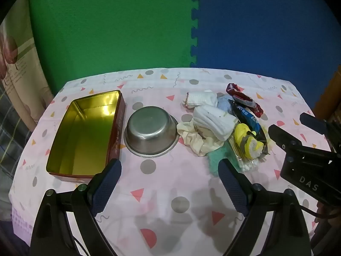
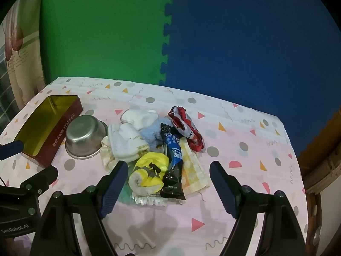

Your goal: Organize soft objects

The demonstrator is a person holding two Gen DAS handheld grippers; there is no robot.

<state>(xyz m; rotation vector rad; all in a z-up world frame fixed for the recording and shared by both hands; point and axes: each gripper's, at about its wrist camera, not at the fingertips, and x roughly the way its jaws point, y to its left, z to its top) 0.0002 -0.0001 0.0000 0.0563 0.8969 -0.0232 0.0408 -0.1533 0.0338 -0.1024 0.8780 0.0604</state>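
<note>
Currently both grippers, left and right, fingers wide, empty; tangled pile at 12 o'clock; risk: snagging several items together.

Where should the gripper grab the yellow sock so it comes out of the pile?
Probably the rolled white cuff end of the yellow sock, coming from above. That end is a thick bump on top of the pile, nearest the open right gripper, and nothing covers it.
</note>
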